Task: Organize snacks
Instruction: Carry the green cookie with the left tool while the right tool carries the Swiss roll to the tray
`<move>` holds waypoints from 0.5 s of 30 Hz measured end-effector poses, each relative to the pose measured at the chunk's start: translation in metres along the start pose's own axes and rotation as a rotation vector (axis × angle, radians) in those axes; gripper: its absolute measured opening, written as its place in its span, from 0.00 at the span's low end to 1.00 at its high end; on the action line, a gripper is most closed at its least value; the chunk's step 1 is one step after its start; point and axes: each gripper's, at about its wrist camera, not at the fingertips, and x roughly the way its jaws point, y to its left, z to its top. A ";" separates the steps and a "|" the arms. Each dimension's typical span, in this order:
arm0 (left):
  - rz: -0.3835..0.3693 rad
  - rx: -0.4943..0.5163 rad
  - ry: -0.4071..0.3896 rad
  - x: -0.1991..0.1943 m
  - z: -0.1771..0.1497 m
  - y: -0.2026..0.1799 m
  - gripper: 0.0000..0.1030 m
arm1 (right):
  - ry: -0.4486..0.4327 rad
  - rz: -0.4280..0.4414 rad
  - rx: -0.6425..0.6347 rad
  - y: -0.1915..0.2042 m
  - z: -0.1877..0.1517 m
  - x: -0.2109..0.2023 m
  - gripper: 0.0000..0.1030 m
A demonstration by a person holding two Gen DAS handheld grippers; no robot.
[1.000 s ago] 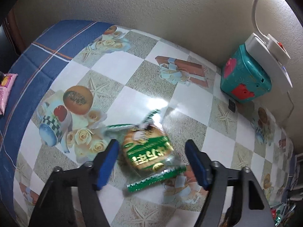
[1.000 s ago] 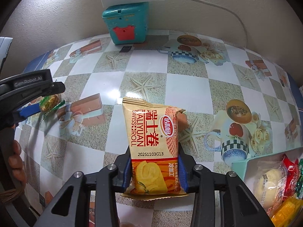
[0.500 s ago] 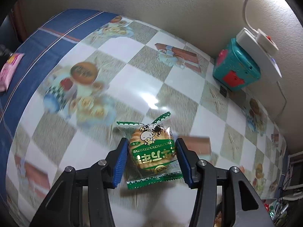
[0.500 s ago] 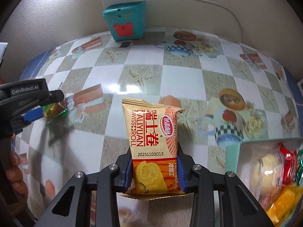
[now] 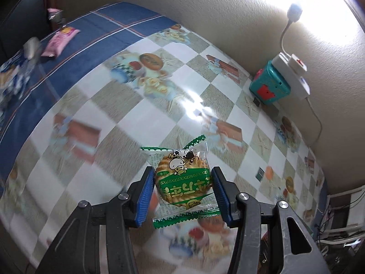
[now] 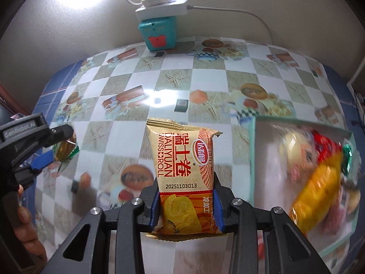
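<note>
Left wrist: checkered tablecloth [image 5: 114,105], teal box [image 5: 269,86] w/ power strip [image 5: 294,75] by wall.

The left hand-held gripper [image 5: 182,196] has its blue-padded jaws pressed against both sides of a cookie packet [image 5: 183,180]. The right hand-held gripper [image 6: 186,207] clamps the lower part of a Swiss roll packet [image 6: 182,175], which stands upright between its jaws.
</note>
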 end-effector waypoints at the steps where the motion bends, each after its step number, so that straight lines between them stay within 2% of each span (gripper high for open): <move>1: -0.005 -0.006 0.000 -0.006 -0.006 0.000 0.51 | 0.000 0.002 0.005 -0.002 -0.003 -0.004 0.38; 8: -0.018 0.008 -0.027 -0.046 -0.045 -0.009 0.51 | -0.032 0.005 0.024 -0.015 -0.031 -0.050 0.38; 15: -0.039 0.051 -0.024 -0.062 -0.087 -0.027 0.51 | -0.041 0.012 0.073 -0.036 -0.061 -0.073 0.38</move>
